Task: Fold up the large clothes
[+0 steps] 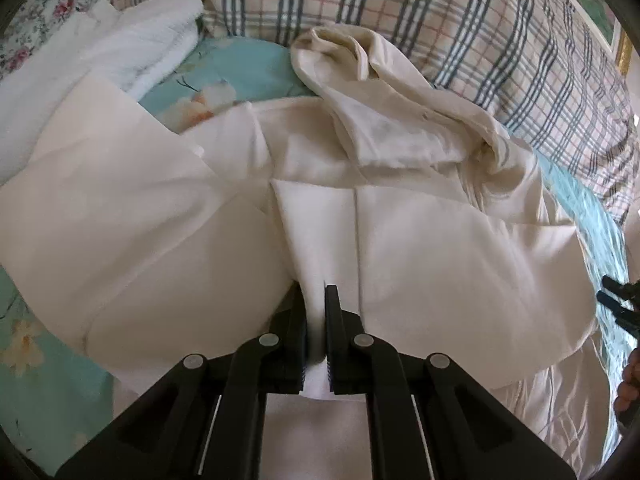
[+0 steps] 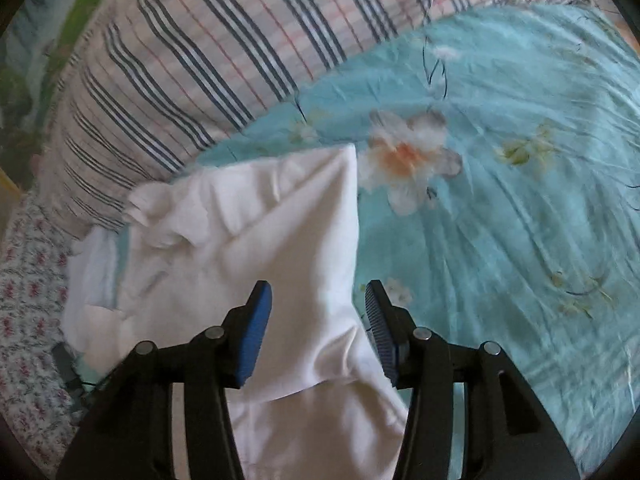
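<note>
Left wrist view, left tool (image 1: 316,312) clenched on cream garment (image 1: 440,240) fold, right tool (image 2: 318,320) apparently released over it.

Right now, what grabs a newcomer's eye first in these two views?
The big cream cotton garment sprawled across the turquoise floral bedsheet, its crumpled collar towards the plaid pillows. The left tool is shut on a fold at its near edge. The right tool hangs open above white cloth, gripping nothing.
</note>
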A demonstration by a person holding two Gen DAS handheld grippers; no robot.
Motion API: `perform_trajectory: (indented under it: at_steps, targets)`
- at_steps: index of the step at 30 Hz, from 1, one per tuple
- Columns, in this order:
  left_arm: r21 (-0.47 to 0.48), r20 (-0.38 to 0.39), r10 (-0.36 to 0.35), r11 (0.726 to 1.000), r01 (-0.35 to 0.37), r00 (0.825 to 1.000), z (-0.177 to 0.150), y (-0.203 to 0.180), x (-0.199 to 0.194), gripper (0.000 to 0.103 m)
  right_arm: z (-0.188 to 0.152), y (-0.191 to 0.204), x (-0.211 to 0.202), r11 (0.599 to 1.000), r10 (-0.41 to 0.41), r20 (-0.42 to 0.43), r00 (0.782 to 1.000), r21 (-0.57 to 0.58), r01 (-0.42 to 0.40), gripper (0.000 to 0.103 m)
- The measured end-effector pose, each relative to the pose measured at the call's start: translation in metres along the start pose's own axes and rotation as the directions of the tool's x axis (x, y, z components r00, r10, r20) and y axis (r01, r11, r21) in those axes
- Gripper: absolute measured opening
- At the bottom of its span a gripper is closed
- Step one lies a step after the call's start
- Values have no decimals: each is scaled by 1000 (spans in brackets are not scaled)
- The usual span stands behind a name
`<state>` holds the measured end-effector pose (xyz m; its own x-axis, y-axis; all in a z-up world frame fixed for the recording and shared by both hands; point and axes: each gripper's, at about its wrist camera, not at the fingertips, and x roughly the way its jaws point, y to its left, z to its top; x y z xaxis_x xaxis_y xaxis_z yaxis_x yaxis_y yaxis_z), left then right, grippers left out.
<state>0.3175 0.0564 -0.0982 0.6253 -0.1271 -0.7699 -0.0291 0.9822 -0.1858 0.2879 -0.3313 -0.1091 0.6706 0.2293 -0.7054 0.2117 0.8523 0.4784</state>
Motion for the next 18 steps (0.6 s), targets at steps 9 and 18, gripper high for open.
perform_trajectory:
  at_steps: [9,18]
  targets:
    - [38,-20,8,999,-7,1000,-5,-10,-1,6,1,-4,43,997,-58,-105,993,-57,52,7]
    - [-47,-3,-28,998,28,1000,-16,22,-35,19,-9,-2,14,997,-75,-50,996,-38,73,25]
